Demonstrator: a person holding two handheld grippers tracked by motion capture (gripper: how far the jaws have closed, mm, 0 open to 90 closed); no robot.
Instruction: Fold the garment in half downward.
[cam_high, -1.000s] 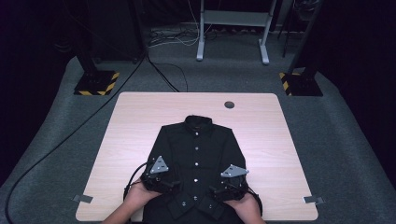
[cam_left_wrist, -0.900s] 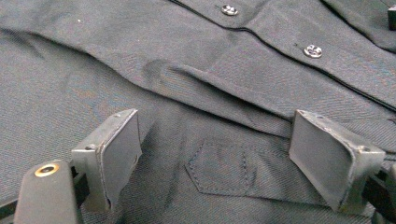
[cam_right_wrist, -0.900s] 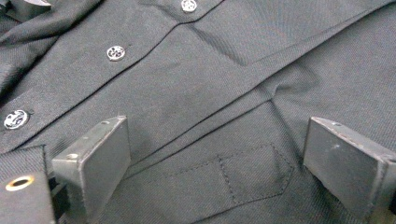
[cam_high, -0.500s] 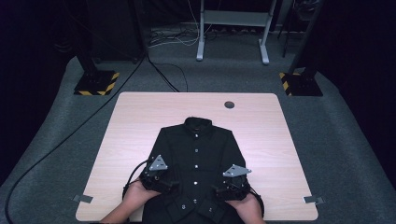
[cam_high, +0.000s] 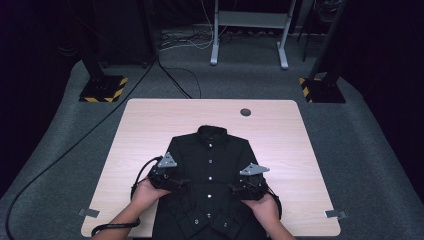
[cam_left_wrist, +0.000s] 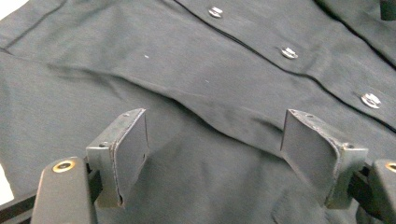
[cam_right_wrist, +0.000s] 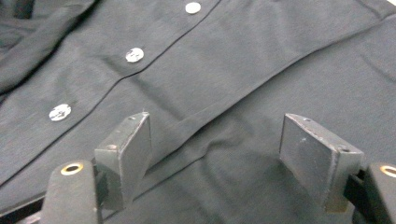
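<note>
You are holding the left gripper (cam_high: 181, 182) at about eight o'clock on the table (cam_high: 150, 125), over the black shirt's (cam_high: 210, 165) left side. Its jaws have just been closing but are standing spread, with only flat cloth under them and nothing pinched. The shirt is lying buttoned, collar toward twelve o'clock. At about four o'clock you are holding the right gripper (cam_high: 235, 189); its jaws have just been closing too and are standing spread above a fold.
</note>
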